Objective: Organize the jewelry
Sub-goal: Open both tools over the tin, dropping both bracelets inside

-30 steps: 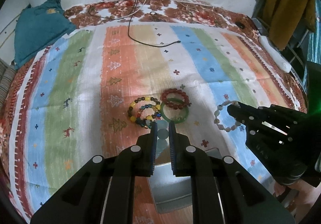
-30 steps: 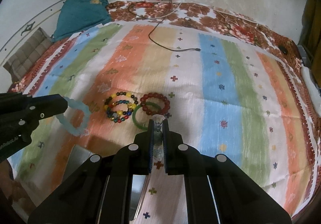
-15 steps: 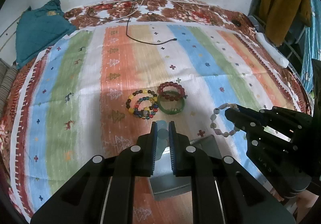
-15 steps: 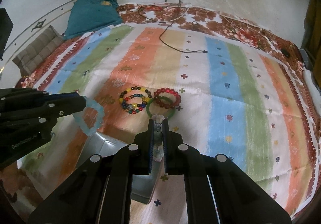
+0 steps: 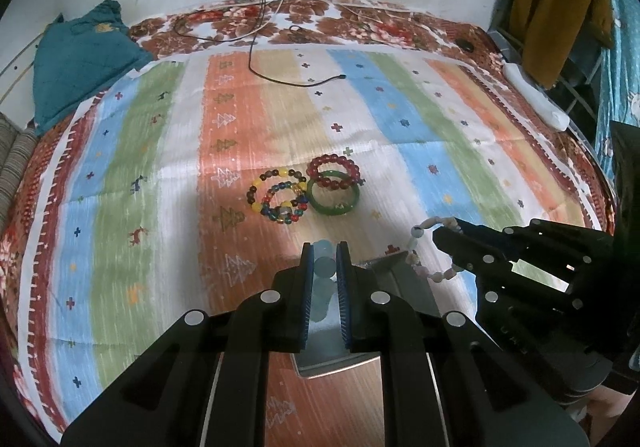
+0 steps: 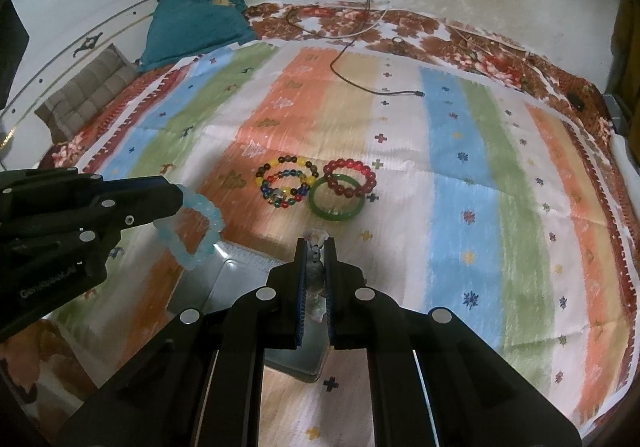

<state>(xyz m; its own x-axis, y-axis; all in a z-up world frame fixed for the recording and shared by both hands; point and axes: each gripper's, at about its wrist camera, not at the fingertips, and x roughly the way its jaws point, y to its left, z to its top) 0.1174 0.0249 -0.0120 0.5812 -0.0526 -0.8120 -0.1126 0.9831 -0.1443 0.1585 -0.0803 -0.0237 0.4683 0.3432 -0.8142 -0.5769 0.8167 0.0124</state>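
A pale blue translucent beaded bracelet is pinched between the closed fingers of the left gripper, its loop hanging free beyond the tips in the right wrist view; between the pads in the left wrist view only a few of its blue beads can be seen. A whitish-pink beaded bracelet is clamped in the narrowly closed right gripper — in the left wrist view its loop is seen dangling from the black fingertips. Both bracelets are held above a shiny silver metal tray, which lies on the striped multicoloured cloth just below and behind the two grippers. Further out on the cloth, well apart from the tray, three more pieces are grouped together: a multicoloured bead bracelet coiled in two loops, a dark red round-bead bracelet and a smooth green jade-like bangle. The red bracelet is laid partly over the far edge of the bangle, and the multicoloured one is touching the bangle's left side. A thin black cable is trailed across the far part of the cloth — and a teal pillow is propped at its far left corner.
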